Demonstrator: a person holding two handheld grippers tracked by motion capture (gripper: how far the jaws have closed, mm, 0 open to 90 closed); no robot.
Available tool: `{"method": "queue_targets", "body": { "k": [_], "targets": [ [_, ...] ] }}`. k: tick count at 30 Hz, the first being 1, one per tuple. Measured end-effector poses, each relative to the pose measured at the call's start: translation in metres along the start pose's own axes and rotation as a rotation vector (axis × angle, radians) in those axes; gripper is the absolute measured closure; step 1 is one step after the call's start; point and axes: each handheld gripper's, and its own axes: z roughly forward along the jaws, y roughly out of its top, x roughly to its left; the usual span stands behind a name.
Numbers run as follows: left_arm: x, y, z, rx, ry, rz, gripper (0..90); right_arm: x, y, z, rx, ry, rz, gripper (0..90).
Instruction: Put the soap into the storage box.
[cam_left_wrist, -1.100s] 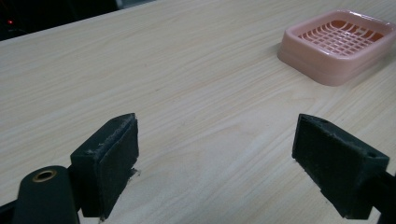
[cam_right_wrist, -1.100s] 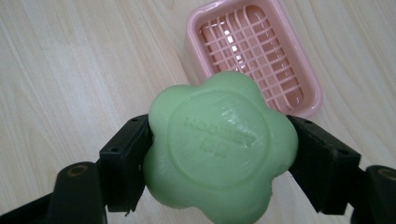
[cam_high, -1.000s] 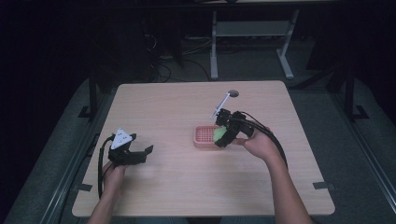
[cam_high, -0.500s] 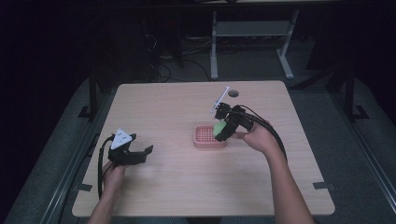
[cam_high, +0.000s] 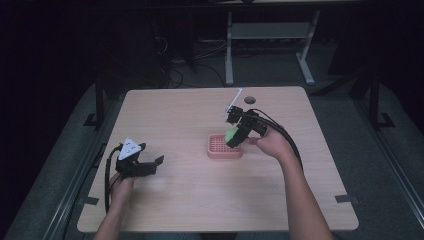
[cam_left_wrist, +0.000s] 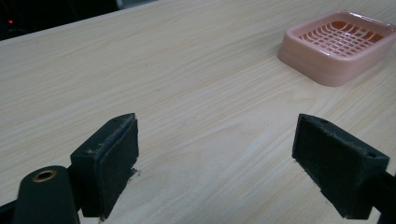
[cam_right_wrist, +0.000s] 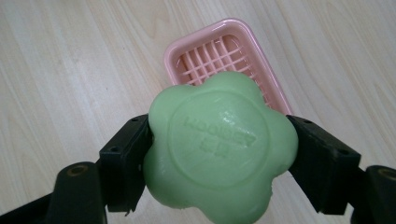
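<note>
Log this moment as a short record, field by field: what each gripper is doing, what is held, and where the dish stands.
held item: green flower-shaped soap, clamped between the jaws on two sides
right gripper: shut on the soap, raised above the dish
soap dish: pink, slatted, nothing lying on its grid in the left gripper view, standing on the table right of centre
left gripper: jaws wide apart, holding nothing, low over bare wood at the table's left
soap in dish: not yet
</note>
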Motion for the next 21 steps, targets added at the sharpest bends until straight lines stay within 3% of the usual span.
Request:
{"method": "queue_targets", "body": {
  "k": [21],
  "targets": [
    [-0.001,0.001,0.0,0.003,-0.006,0.004,14.3,-0.015,0.012,0.018,0.005,0.027,0.035,26.0]
  ]
}}
